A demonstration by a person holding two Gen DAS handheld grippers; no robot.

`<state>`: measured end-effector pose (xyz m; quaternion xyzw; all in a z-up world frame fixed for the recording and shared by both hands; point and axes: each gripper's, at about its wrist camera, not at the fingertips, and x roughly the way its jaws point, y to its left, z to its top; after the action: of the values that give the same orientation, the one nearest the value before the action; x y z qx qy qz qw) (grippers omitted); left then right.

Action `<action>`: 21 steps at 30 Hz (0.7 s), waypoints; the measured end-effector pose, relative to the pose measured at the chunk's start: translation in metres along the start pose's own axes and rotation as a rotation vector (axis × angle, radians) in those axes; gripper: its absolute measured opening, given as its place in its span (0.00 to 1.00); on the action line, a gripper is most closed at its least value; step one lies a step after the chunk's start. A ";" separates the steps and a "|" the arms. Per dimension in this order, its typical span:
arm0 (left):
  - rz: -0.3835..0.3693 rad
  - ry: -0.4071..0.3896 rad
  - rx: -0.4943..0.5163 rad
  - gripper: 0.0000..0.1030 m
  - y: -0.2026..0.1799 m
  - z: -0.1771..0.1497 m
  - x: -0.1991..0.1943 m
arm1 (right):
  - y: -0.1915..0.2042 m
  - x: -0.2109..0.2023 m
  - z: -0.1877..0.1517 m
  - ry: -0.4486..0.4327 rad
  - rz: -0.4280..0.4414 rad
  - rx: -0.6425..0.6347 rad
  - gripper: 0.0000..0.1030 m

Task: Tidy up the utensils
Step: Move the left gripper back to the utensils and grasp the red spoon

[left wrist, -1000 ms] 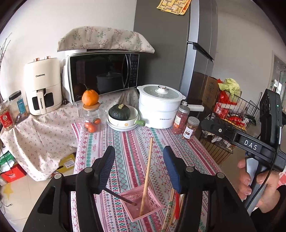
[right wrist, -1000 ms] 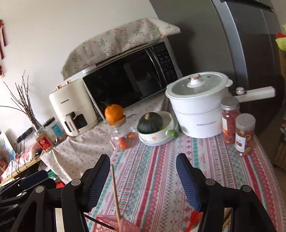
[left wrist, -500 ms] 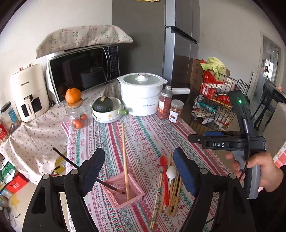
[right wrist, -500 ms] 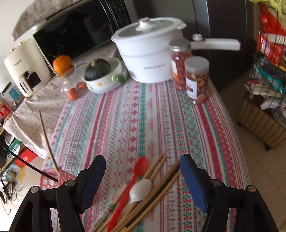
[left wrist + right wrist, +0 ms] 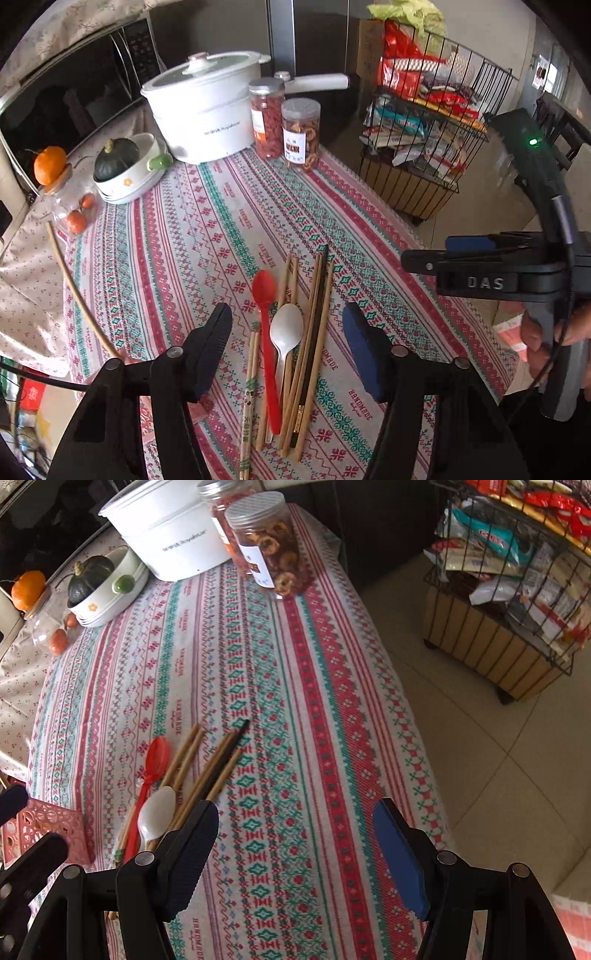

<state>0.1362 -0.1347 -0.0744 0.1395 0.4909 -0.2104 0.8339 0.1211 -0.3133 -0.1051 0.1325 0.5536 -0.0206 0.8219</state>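
A red spoon (image 5: 264, 291), a white spoon (image 5: 286, 328) and several wooden and dark chopsticks (image 5: 317, 317) lie in a bundle on the striped tablecloth (image 5: 207, 236). My left gripper (image 5: 285, 310) points down over this bundle. Its jaws are closing, with the utensils below the gap and nothing pressed. A pink basket (image 5: 51, 827) stands left of the bundle, and a wooden chopstick (image 5: 74, 288) leans out of it. My right gripper (image 5: 295, 812) hangs open over bare cloth to the right of the chopsticks (image 5: 214, 771). A hand holds it.
At the far end stand a white pot (image 5: 207, 107), two snack jars (image 5: 301, 133), a bowl with a green squash (image 5: 125, 166) and an orange on a glass jar (image 5: 51, 170). Past the table's right edge is tiled floor (image 5: 498, 738) with a wire rack (image 5: 424, 122).
Both grippers have tipped down and swung right, from the basket to the utensil bundle. The left jaws widened, then narrowed. The basket now sits at the left edge.
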 end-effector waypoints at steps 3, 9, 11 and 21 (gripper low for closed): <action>-0.021 0.125 -0.013 0.35 0.001 0.001 0.047 | -0.005 0.005 -0.001 0.026 0.014 0.003 0.72; -0.051 0.237 -0.059 0.25 0.010 -0.006 0.096 | -0.009 0.010 -0.002 0.049 0.016 -0.012 0.72; -0.045 0.251 -0.051 0.25 0.010 -0.007 0.104 | -0.009 0.011 -0.002 0.052 0.019 -0.009 0.72; -0.045 0.310 0.001 0.31 0.008 0.003 0.120 | -0.007 0.016 -0.002 0.061 0.011 -0.011 0.72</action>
<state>0.1939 -0.1543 -0.1780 0.1598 0.6164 -0.2052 0.7433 0.1244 -0.3177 -0.1219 0.1315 0.5778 -0.0088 0.8055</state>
